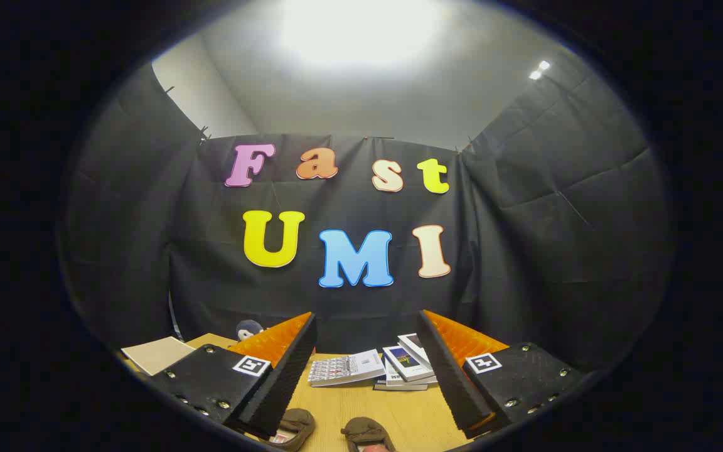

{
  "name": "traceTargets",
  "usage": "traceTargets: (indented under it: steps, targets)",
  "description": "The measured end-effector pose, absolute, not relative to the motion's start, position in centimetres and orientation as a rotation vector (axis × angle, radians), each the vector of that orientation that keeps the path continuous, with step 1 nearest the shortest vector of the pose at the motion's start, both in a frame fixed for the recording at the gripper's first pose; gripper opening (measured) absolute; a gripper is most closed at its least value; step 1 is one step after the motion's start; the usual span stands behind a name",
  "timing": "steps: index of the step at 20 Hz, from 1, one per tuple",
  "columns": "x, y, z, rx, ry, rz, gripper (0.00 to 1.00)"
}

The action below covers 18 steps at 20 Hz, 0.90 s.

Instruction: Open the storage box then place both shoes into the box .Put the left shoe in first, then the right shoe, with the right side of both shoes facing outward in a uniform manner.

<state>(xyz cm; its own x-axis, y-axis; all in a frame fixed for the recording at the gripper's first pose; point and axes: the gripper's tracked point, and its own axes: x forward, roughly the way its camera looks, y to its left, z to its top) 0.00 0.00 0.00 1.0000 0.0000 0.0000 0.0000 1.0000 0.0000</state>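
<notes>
My gripper is held up above a wooden table, its two fingers spread wide apart with nothing between them. Down between the fingers, close to me, lie two brown shoes: the left-hand shoe peeks out beside the left finger, and the right-hand shoe lies next to it. Only their upper parts show, so I cannot tell which foot each is for. The right finger stands apart from both shoes.
Beyond the fingers, a stack of books and booklets lies at the back of the table. A pale sheet or board rests at the far left, with a small dark soft toy behind the left finger. Black cloth walls close the booth.
</notes>
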Motion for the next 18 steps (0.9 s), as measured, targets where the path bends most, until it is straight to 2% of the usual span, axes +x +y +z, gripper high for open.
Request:
traceTargets:
  steps: [18]
  targets:
    - [-0.6,0.2,0.6,0.020,-0.019,0.008,0.98]
